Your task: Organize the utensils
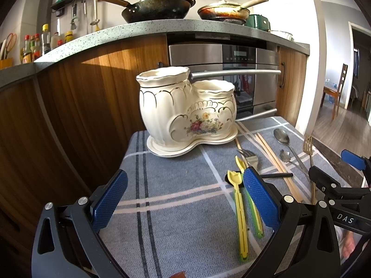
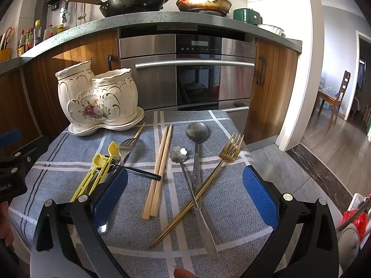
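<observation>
Left wrist view: the left gripper [image 1: 185, 199] hangs above the desk [image 1: 176, 208], which is covered with a blue-grey plaid cloth, and its blue fingers [image 1: 109, 199] are spread wide with nothing between them. At 12 o'clock from the gripper stands the cream ceramic holder [image 1: 185, 108], a two-cup piece with gold trim and a flower print, upright on its matching tray at the far edge of the cloth. At 3 o'clock, just beside the right-hand finger, lie two yellow plastic spoons [image 1: 240, 210] side by side, their bowls pointing away. Further toward 2 o'clock sit a silver fork [image 1: 250, 156], the wooden chopsticks [image 1: 276, 159], a large steel spoon [image 1: 281, 136] and a gold fork [image 1: 308, 146]. The right gripper [image 1: 340, 176] shows at the 3 o'clock edge.

Right wrist view: the right gripper [image 2: 185, 199] is over the near part of the cloth, fingers [image 2: 260, 194] released and wide apart, holding nothing. Between them and ahead lie the gold fork [image 2: 208, 180], crossing over a flower-headed spoon [image 2: 192, 190] and the large steel spoon [image 2: 197, 139]. The chopsticks [image 2: 158, 171] lie parallel at 11 o'clock, touching a black-handled utensil [image 2: 141, 172] that runs crosswise. The yellow spoons [image 2: 97, 171] and silver fork [image 2: 126, 149] are at 10 o'clock, and the holder [image 2: 97, 99] stands beyond them at the far 10 o'clock corner, well apart from the gripper
</observation>
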A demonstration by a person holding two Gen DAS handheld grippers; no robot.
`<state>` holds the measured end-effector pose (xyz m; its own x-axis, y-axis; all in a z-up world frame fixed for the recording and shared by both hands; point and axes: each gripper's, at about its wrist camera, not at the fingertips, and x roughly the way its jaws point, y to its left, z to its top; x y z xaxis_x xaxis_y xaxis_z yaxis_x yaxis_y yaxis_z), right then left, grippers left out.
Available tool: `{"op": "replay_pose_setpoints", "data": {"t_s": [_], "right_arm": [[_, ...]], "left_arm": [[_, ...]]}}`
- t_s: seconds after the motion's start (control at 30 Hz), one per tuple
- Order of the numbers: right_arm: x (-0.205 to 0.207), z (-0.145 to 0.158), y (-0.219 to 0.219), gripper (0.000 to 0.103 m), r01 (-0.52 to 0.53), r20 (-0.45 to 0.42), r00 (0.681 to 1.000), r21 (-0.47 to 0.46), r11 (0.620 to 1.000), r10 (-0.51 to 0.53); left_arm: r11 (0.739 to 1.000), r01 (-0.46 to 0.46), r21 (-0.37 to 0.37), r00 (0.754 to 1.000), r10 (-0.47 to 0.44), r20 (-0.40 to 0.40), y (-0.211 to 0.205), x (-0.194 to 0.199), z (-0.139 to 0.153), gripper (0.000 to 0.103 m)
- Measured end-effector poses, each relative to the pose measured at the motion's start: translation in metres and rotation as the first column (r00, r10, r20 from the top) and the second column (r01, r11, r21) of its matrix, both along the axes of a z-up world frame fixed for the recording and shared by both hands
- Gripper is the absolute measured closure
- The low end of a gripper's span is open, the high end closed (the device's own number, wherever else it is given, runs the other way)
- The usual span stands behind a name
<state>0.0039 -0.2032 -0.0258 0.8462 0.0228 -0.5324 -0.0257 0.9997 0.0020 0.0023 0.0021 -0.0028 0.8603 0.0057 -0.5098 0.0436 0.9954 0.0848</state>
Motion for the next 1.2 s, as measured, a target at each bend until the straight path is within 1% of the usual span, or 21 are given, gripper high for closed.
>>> {"op": "replay_pose_setpoints", "data": {"t_s": [1.2], "right_arm": [[0.0037,-0.0019,-0.0004,0.005,0.000,-0.020,1.000,0.003,1.000,0.000]], "left_arm": [[1.000,0.005,0.005,1.000,-0.005,-0.016,-0.0033,0.0023,-0.0051,0.004]]}}
